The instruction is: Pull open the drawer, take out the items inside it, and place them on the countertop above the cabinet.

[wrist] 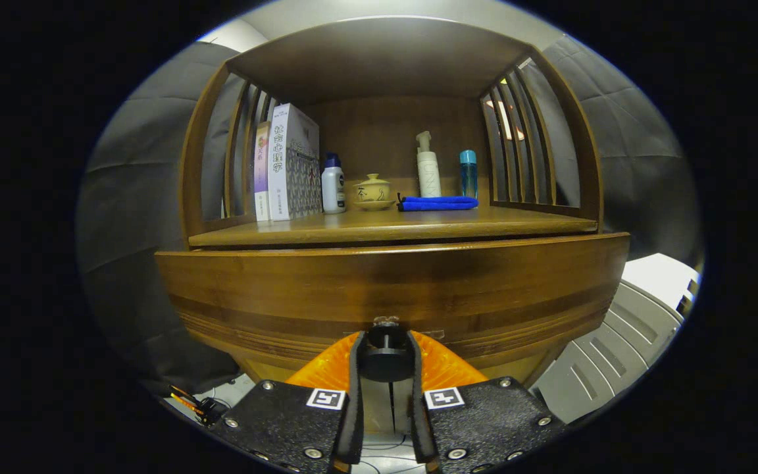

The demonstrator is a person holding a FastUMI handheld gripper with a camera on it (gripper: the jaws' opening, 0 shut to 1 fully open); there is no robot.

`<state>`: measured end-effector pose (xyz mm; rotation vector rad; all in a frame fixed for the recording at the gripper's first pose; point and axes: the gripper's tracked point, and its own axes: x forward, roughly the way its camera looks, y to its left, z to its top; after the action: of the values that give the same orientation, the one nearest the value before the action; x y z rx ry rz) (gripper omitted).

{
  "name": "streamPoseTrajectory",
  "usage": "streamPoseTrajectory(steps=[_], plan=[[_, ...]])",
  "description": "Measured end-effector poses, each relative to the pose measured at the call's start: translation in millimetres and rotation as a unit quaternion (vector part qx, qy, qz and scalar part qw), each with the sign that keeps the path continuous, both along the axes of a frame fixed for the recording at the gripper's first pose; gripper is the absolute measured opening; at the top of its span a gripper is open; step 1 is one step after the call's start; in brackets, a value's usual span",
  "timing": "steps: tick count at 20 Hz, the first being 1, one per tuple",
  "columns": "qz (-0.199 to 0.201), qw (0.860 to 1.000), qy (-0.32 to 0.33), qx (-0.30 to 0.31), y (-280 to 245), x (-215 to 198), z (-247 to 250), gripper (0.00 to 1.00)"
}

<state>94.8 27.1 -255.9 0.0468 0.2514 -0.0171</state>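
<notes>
A wooden cabinet fills the view, with its drawer front [392,289] right ahead of me. A round dark knob [386,355] sticks out of the drawer's lower middle. My gripper [386,359] is shut on that knob, one finger pressing on each side. The drawer looks slightly out from the cabinet body; its inside is hidden. Above the drawer lies the wooden countertop [392,227], under an open shelf frame.
On the countertop stand books [287,164] at the left, a white bottle [333,184], a small lidded cup [372,192], a folded blue cloth [438,203], a pump bottle [428,168] and a blue bottle [468,172]. A grey-white slatted object [622,342] sits right of the cabinet.
</notes>
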Motion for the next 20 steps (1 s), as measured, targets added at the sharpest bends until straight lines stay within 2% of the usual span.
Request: streamPoseTrajectory(steps=[8,20], plan=[[-0.001,1.000,0.025,-0.001,4.0,-74.1,-5.8,0.30],[-0.002,0.999,0.046,0.011,21.0,-141.8,-10.4,0.30]])
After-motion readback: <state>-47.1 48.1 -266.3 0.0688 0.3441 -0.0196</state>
